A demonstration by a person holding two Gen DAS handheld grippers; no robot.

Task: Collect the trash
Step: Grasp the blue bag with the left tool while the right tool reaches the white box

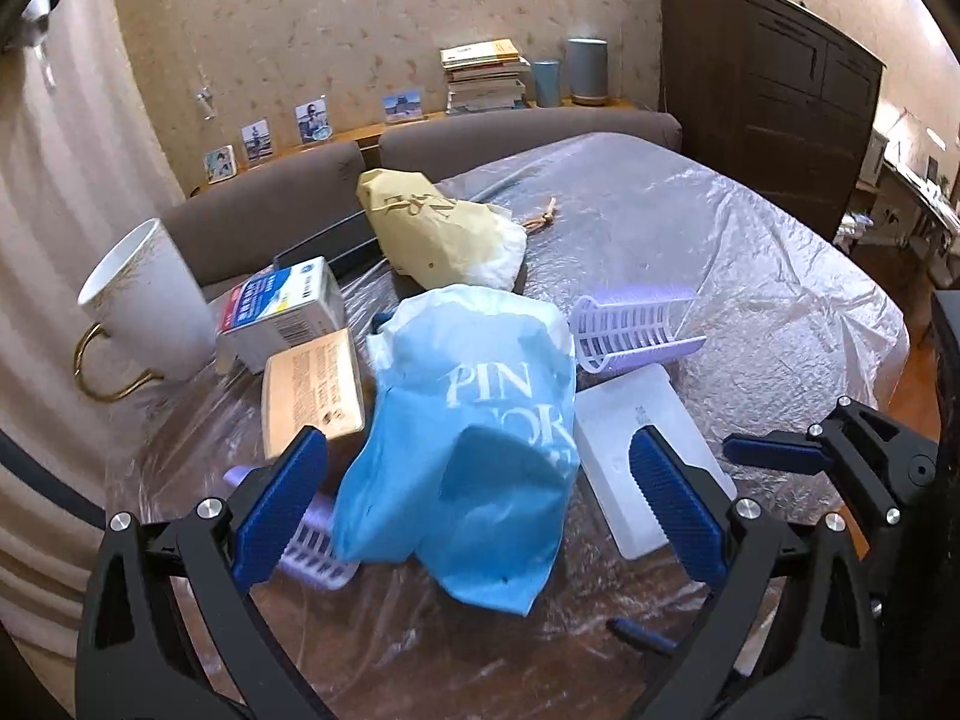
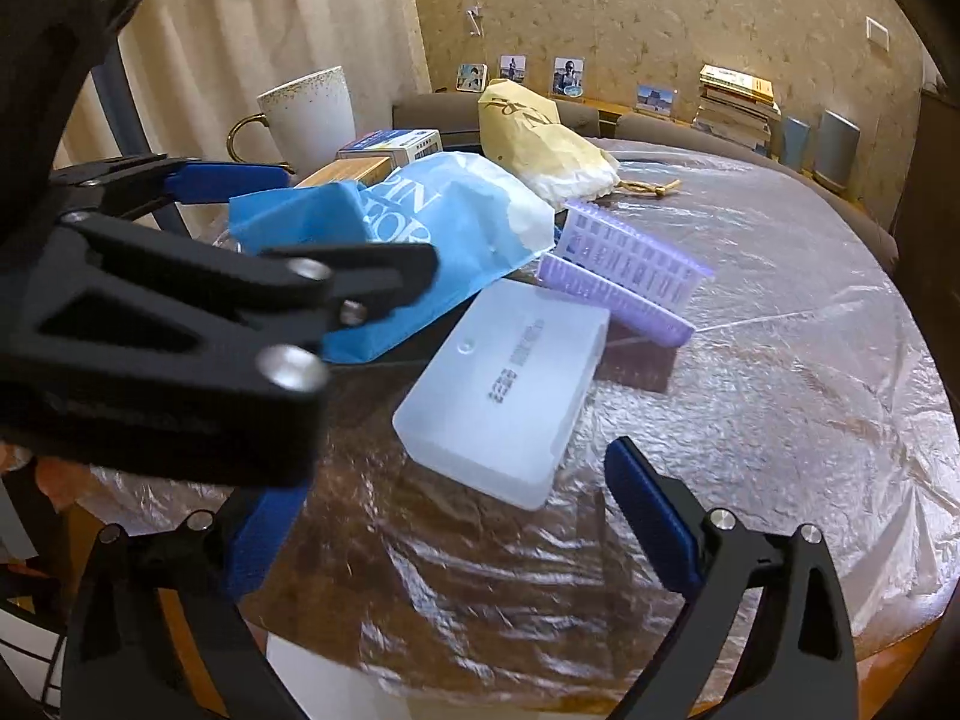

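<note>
A crumpled blue paper bag (image 1: 474,450) with white lettering lies on the plastic-covered round table (image 1: 750,276); it also shows in the right wrist view (image 2: 432,228). My left gripper (image 1: 474,492) is open, its blue pads on either side of the bag, not closed on it. My right gripper (image 2: 456,534) is open and empty, low over the table's near edge, in front of a frosted white plastic box (image 2: 504,402). A yellow paper bag (image 1: 438,228) lies behind the blue one.
A white mug with gold handle (image 1: 150,306), a blue-and-white carton (image 1: 282,312), a tan box (image 1: 312,390) and purple slatted plastic pieces (image 1: 630,324) crowd the table's left and middle. A brown sofa (image 1: 510,132) and dark cabinet (image 1: 768,96) stand behind.
</note>
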